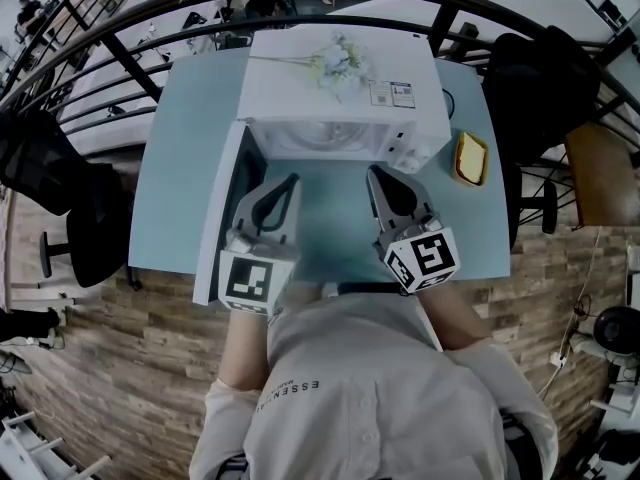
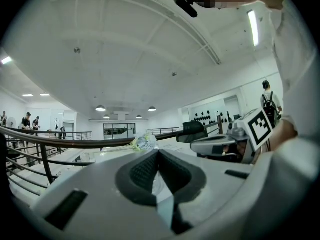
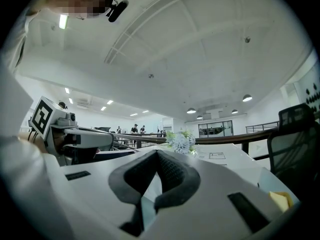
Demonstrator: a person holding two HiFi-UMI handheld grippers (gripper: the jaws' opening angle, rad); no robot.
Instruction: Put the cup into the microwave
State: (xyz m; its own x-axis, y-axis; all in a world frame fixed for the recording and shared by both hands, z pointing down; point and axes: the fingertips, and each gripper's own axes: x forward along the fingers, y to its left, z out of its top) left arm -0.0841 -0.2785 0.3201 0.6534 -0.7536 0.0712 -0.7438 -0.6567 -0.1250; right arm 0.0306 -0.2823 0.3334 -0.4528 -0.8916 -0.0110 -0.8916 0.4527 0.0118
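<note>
The left tongs and right tongs are light grey, with dark grey, finely ribbed pads; each carries a white cube printed with black square markers. Under both lies a pale blue-green tabletop. Ahead of the tongs the microwave is white, with a small dark-printed label on top. The flowers on it are whitish with pale yellow-green stems. To the right of the right tongs is a yellow block. The floor shows brown planks in a staggered pattern. Left of the left tongs a chair is black. Behind the tongs, the person's shirt is off-white with dark lettering
</note>
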